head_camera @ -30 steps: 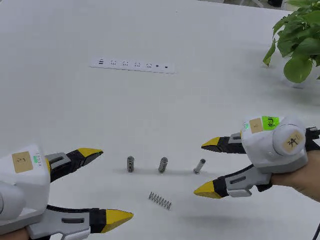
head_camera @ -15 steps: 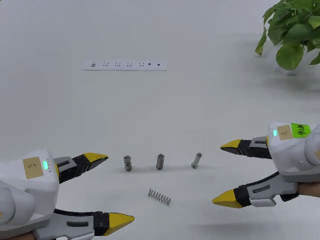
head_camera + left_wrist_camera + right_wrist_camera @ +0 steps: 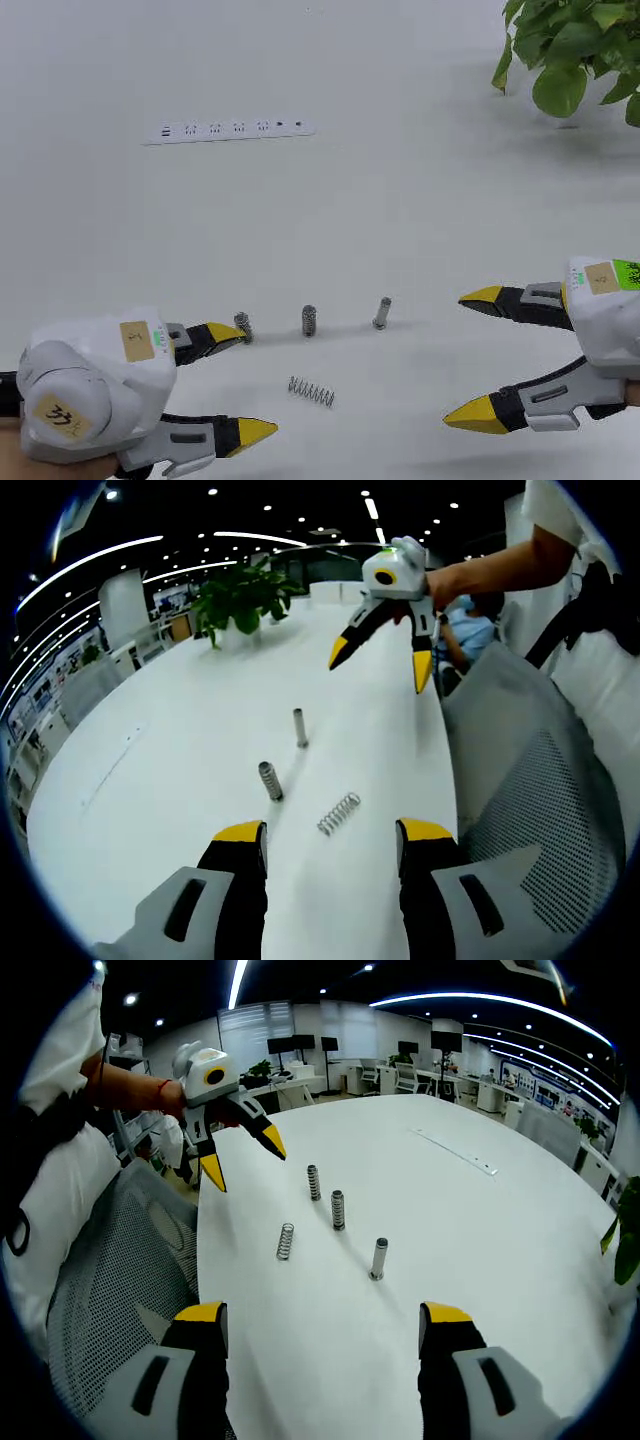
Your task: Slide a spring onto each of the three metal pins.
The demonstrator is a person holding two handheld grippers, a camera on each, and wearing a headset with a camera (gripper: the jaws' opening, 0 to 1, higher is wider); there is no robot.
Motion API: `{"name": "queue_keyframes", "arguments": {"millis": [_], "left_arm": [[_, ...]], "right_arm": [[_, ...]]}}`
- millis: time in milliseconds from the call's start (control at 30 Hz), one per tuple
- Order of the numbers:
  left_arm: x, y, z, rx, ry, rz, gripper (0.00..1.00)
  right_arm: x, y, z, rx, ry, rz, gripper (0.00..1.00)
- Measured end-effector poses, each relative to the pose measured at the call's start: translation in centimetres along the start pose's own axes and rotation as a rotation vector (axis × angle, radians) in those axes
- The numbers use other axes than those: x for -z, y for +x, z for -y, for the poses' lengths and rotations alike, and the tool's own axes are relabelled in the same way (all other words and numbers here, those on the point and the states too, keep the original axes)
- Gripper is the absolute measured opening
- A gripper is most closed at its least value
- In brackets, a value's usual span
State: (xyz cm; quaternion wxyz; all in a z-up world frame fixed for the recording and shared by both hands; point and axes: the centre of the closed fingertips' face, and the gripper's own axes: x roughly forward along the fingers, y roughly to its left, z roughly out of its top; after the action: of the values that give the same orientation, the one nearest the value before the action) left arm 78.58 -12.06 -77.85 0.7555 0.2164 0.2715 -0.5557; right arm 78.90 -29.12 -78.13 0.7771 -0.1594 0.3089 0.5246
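Observation:
Three small metal pins stand in a row on the white table. The left pin (image 3: 242,326) and the middle pin (image 3: 309,320) each carry a spring. The right pin (image 3: 382,312) (image 3: 379,1258) is bare. A loose spring (image 3: 311,392) (image 3: 339,814) (image 3: 286,1241) lies flat in front of the row. My left gripper (image 3: 242,382) (image 3: 332,832) is open, its upper tip just beside the left pin, and the loose spring lies just ahead of its jaws. My right gripper (image 3: 472,355) (image 3: 322,1312) is open and holds nothing, well to the right of the bare pin.
A white power strip (image 3: 228,130) lies farther back on the table. A green plant (image 3: 570,55) stands at the back right corner. A grey mesh chair (image 3: 530,770) sits at the table's near edge, beside the person's body.
The left gripper has moved right, up to the left pin. The right gripper has drawn back to the right, away from the bare pin. The head camera has shifted.

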Motion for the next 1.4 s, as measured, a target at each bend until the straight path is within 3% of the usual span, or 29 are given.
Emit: {"name": "queue_keyframes", "arguments": {"millis": [100, 200, 300, 467, 733, 867, 933, 1033, 1100, 1400], "left_arm": [[0.1, 1.1, 0.0, 0.017, -0.011, -0.006, 0.5], [0.3, 1.9, 0.1, 0.02, 0.033, -0.032, 0.45], [0.3, 2.7, 0.2, 0.033, 0.031, -0.037, 0.43], [0.9, 3.8, 0.7, 0.057, 0.106, -0.098, 0.38], [1.9, 5.2, 0.7, 0.076, 0.164, -0.152, 0.32], [2.9, 6.1, 0.4, 0.082, 0.197, -0.201, 0.29], [2.9, 6.5, 0.3, 0.083, 0.199, -0.202, 0.27], [2.9, 6.8, 0.3, 0.089, 0.214, -0.212, 0.26], [3.5, 7.0, 0.2, 0.095, 0.271, -0.241, 0.25], [4.0, 7.3, 0.3, 0.11, 0.272, -0.278, 0.21]], "right_arm": [[0.4, -0.1, 0.0, 0.005, 0.01, -0.001, 0.79], [0.5, -0.2, -0.2, 0.007, 0.013, 0.003, 0.79], [0.5, -0.2, -0.4, 0.009, 0.019, 0.007, 0.79], [0.7, -0.3, -0.5, 0.012, 0.029, 0.012, 0.78], [1.0, -0.7, -0.5, 0.023, 0.042, 0.02, 0.78], [1.2, -1.0, -0.5, 0.026, 0.046, 0.018, 0.78], [1.4, -1.2, -0.5, 0.028, 0.05, 0.018, 0.78], [1.6, -1.2, -0.5, 0.031, 0.053, 0.013, 0.78], [1.7, -1.3, -0.5, 0.032, 0.056, 0.014, 0.77], [1.6, -1.2, -0.6, 0.035, 0.062, 0.019, 0.77]]}}
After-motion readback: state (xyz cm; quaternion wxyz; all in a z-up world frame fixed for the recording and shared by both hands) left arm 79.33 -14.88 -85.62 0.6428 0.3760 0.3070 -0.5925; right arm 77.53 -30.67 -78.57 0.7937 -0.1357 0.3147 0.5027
